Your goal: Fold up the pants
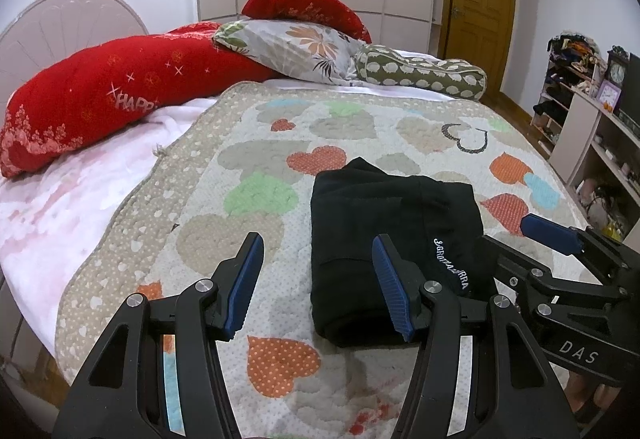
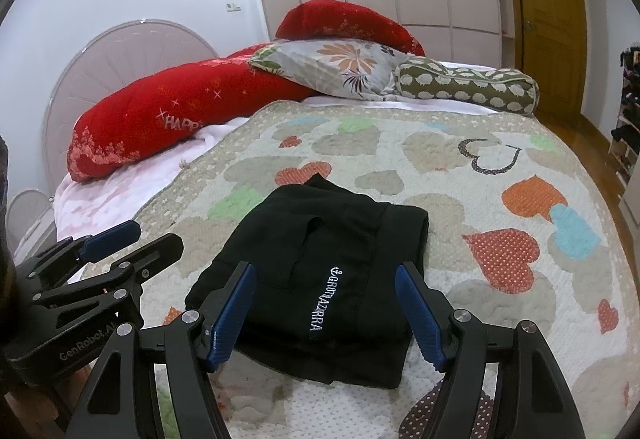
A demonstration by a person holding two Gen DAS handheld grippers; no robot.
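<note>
Hovering with its blue-padded fingers spread and nothing between them, the left gripper (image 1: 318,285) sits just off the near left corner of the black pants (image 1: 394,239), its right-hand finger overlapping that edge in the left wrist view, though I cannot tell whether it touches the cloth. The right gripper (image 2: 332,313) is likewise spread and empty, framing the near part of the bundle where the white lettering (image 2: 326,299) runs. The pants lie as a compact folded rectangle on the heart-patterned quilt (image 1: 248,167), so the folding looks essentially finished. The likeliest mishap from here is a pad snagging the top layer, or a pinch catching only that layer, and dragging the stack open; a corner at the far end already stands slightly proud and could spring loose. The two grippers also sit close side by side, so an inward swing could knock them together. Room is generous elsewhere: open quilt on the left and beyond, the red pillow (image 1: 100,99) and floral pillow (image 1: 296,51) well away at the head, and the bed's edge near on the shelf side.
</note>
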